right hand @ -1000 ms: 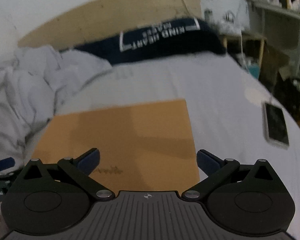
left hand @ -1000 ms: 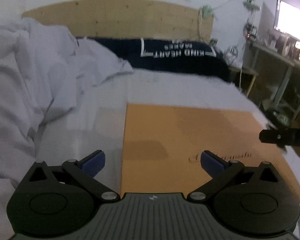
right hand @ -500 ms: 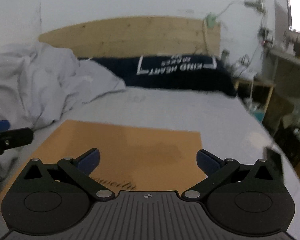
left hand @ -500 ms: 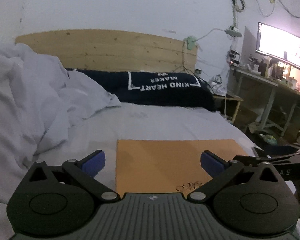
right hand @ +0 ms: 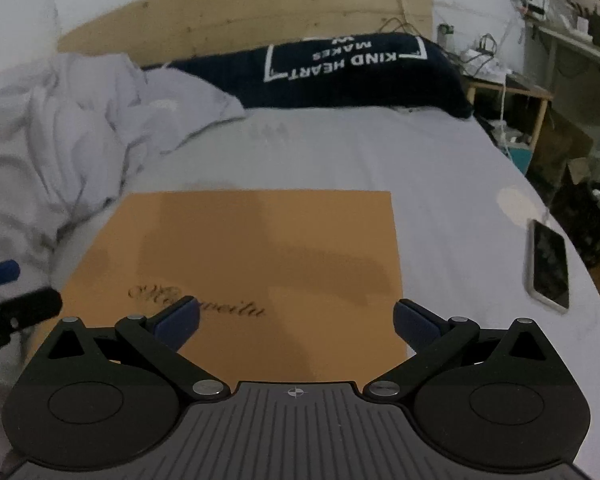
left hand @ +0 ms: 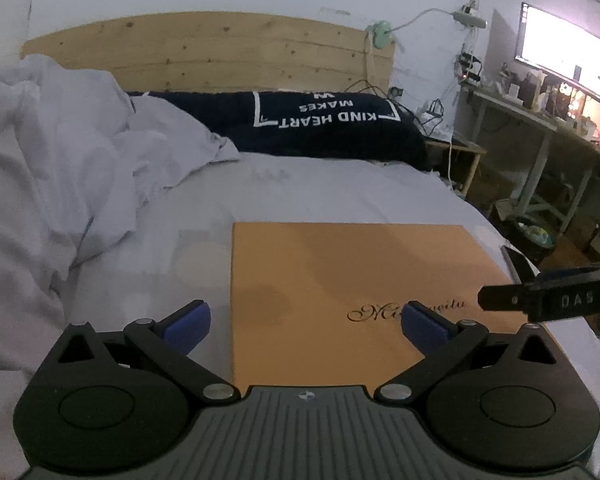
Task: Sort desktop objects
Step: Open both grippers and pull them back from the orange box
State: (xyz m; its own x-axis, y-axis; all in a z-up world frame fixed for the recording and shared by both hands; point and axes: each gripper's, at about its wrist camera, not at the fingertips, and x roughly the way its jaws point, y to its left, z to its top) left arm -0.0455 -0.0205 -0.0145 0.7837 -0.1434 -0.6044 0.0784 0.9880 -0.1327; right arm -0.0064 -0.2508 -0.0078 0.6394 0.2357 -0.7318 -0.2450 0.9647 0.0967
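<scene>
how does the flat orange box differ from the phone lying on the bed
The flat orange cardboard box is far larger than the dark-screened phone in its pale case. The box is matte with script lettering across its lid; the phone's screen is glossy and blank. The box sits mid-bed beneath both open grippers; the phone lies off to the right, near the mattress edge. Both lie flat on the pale grey sheet.

Far ahead of the tongs a dark pillow lay against a wooden headboard, a crumpled white duvet was heaped ahead to their left, and a lit monitor stood on a desk to their right.
</scene>
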